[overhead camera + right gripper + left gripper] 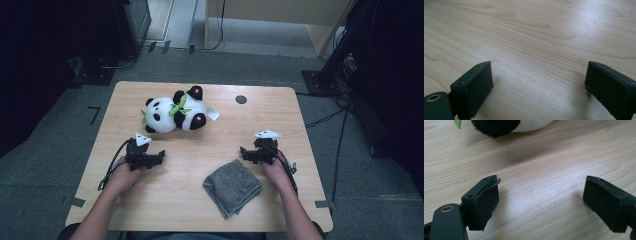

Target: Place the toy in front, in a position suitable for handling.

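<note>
Table (200,200): light wooden top, seen from above; a dark round hole (241,99) sits near its far edge.
Left gripper (161,156): rests low over the wood at the near left, jaws spread wide, nothing between them.
Right gripper (242,151): rests low at the near right, jaws likewise spread, bare wood between them.
Toy panda (175,112): lies on its side on the far left half, well apart from the right gripper, near the left gripper; its black fur edges the top of the left gripper view (495,126).
Grey cloth (232,186): folded, flat on the table, just beside the right gripper, on its near side.
</note>
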The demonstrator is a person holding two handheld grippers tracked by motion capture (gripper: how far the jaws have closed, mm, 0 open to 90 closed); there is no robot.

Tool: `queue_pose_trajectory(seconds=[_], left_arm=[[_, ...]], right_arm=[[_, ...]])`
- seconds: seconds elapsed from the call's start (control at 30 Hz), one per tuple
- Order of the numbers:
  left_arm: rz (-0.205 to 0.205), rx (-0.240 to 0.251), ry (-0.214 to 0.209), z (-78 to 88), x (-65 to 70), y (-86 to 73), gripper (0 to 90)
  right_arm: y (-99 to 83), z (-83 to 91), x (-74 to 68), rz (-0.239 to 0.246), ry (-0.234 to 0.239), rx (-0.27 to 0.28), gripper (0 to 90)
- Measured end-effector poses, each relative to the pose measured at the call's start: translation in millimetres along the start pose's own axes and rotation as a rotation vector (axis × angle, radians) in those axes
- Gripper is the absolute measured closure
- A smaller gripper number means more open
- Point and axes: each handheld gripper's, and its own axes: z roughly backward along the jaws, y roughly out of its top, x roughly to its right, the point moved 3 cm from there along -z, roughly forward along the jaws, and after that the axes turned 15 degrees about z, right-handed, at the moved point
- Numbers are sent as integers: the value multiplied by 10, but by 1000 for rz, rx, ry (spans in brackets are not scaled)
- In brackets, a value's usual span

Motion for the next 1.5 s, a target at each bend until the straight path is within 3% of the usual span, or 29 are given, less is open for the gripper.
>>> queue_pose_trajectory(seconds=[0.5,0.67,0.87,0.97,1.03,1.2,1.3,1.4,1.47,1.5], left_arm=[[9,2,13,0,11,-3,134],[11,2,13,-7,5,6,132],[74,15,76,-26,-9,28,122],[73,14,75,-24,-5,25,120],[61,12,63,-26,1,25,120],[29,-51,41,-30,8,95,141],[12,-79,-11,-3,-3,117,168],[-10,-82,-53,40,-34,147,262],[-9,-77,-51,64,-65,181,280],[7,-66,-84,90,-89,227,300]], right_arm=[[4,-6,3,-3,-2,0,71],[-5,2,-10,-31,-31,-15,41],[-12,-1,-15,-59,-60,-32,5],[0,-14,-18,-65,-63,-38,0],[5,-19,-22,-66,-65,-37,0],[2,-15,-27,-59,-58,-36,0],[3,-17,-24,-48,-47,-33,0],[6,-11,-22,-29,-28,-19,34],[8,-9,-24,-25,-23,-13,46],[10,-11,-22,-23,-25,-12,47]])
